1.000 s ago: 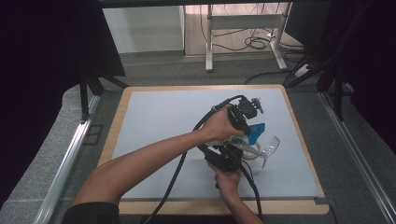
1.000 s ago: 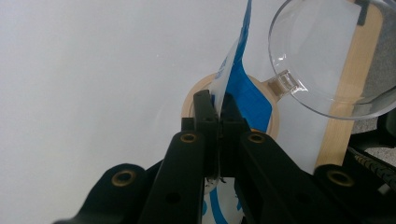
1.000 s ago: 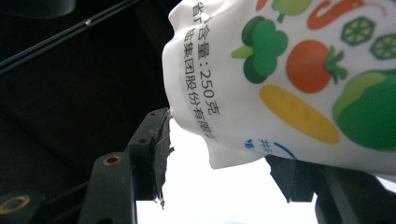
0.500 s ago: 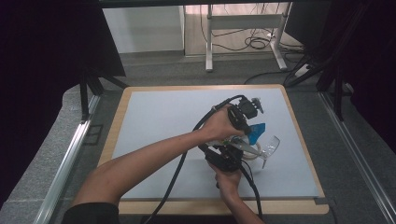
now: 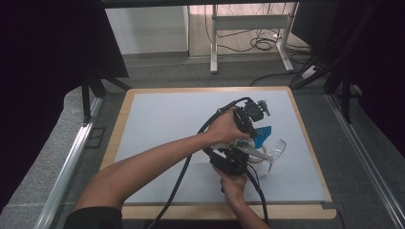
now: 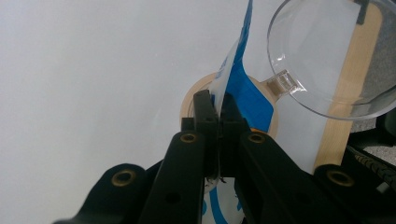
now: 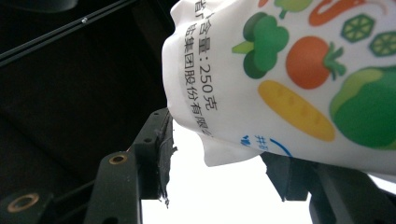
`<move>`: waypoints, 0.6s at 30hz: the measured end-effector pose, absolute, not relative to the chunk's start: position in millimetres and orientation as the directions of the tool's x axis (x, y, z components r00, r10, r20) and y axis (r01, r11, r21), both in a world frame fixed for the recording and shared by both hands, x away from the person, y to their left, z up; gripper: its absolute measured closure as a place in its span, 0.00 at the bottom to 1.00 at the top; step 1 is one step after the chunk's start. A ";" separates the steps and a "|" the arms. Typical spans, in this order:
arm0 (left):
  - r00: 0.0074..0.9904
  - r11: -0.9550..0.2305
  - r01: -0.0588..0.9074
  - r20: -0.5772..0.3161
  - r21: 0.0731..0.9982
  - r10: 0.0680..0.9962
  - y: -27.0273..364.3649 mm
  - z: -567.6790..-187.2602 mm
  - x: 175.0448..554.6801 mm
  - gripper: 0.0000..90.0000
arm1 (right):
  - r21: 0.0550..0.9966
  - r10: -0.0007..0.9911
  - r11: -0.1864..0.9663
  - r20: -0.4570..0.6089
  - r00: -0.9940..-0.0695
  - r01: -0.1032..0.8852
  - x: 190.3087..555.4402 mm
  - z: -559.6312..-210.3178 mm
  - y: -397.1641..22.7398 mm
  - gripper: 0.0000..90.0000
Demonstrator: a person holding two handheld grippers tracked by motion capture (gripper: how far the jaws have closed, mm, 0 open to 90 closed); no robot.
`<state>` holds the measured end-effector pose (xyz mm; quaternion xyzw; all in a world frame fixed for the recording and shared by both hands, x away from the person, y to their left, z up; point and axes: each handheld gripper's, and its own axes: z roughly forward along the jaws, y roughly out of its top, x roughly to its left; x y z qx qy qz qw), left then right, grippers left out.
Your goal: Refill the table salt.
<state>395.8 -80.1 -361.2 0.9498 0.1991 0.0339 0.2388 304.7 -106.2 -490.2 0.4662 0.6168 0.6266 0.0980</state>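
Observation:
A white pouch (image 7: 289, 70), printed with vegetables and blue on its other face (image 5: 262, 137), is held above the white mat (image 5: 162, 129) at the right. My left gripper (image 5: 254, 130) reaches across from the left. It is shut on the pouch's thin top edge (image 6: 224, 79), and in the left gripper view (image 6: 217, 105) the jaws meet flat on it. My right gripper (image 5: 234, 160) comes from the near edge. In its own view (image 7: 224, 149) the jaws stand partly apart and press on the pouch's body from both sides. A clear stemmed glass (image 6: 322, 56) lies just beyond the pouch (image 5: 277, 150).
A tan ring (image 6: 187, 100) lies on the mat beneath the pouch, beside the glass. The mat rests on a wooden board (image 5: 305, 129) whose edge is close on the right. Black cables (image 5: 181, 167) trail from both grippers toward the near edge.

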 end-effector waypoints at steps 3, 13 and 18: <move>0.918 -0.807 0.363 -0.030 0.466 0.395 -80.0 -360.8 396.1 1.00 | 0.867 0.699 -0.220 0.460 -0.548 0.448 304.5 -490.1 -106.4 0.52; 0.918 -0.808 0.364 -0.031 0.464 0.396 -80.8 -361.9 397.1 1.00 | 0.868 0.705 -0.218 0.456 -0.543 0.446 304.9 -490.8 -106.8 0.53; 0.917 -0.807 0.365 -0.030 0.465 0.398 -81.0 -361.1 397.0 1.00 | 0.868 0.706 -0.218 0.457 -0.542 0.447 305.0 -491.2 -107.1 0.53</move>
